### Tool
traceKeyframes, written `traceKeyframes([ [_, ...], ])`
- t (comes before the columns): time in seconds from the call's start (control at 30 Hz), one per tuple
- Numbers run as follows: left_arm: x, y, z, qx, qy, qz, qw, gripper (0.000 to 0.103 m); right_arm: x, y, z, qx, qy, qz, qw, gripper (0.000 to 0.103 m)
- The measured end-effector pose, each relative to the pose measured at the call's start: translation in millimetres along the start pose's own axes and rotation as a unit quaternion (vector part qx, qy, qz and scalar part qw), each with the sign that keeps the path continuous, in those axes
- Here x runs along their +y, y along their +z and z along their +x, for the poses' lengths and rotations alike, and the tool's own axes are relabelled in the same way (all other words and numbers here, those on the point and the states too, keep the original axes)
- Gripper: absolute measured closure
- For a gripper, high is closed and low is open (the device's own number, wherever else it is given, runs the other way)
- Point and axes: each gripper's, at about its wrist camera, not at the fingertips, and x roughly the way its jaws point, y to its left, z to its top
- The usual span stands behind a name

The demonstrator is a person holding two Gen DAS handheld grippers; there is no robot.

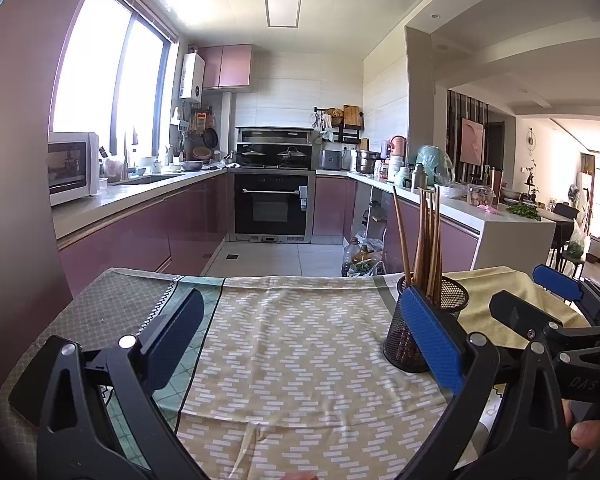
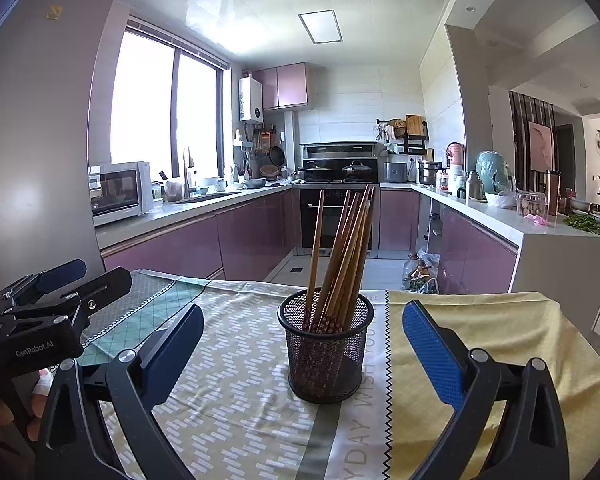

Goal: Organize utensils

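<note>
A black mesh cup (image 2: 325, 354) stands upright on the cloth-covered table, holding several brown wooden chopsticks (image 2: 342, 252) that lean right. My right gripper (image 2: 304, 322) is open and empty, its jaws spread wide on either side of the cup, short of it. In the left wrist view the cup (image 1: 408, 336) sits at the right, partly hidden behind my left gripper's blue finger pad (image 1: 432, 336), with the chopsticks (image 1: 426, 240) rising above. My left gripper (image 1: 300, 312) is open and empty over the patterned cloth. Each gripper shows in the other's view: the right one (image 1: 540, 292), the left one (image 2: 80, 276).
The table (image 2: 240, 420) carries a beige patterned cloth, a yellow cloth (image 2: 500, 332) at the right and a green-grey one (image 2: 140, 304) at the left. Beyond the far edge is a kitchen with purple cabinets, an oven (image 1: 272, 204) and a cluttered counter (image 2: 520, 216).
</note>
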Motion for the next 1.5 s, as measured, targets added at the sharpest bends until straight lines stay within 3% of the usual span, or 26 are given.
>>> traceKeyframes([
  [1.5, -0.8, -9.4, -6.9, -0.028, 0.035, 0.011, 0.9989, 0.006, 4.7, -5.1, 1.6, -0.019, 0.000, 0.004, 1.000, 0.006],
])
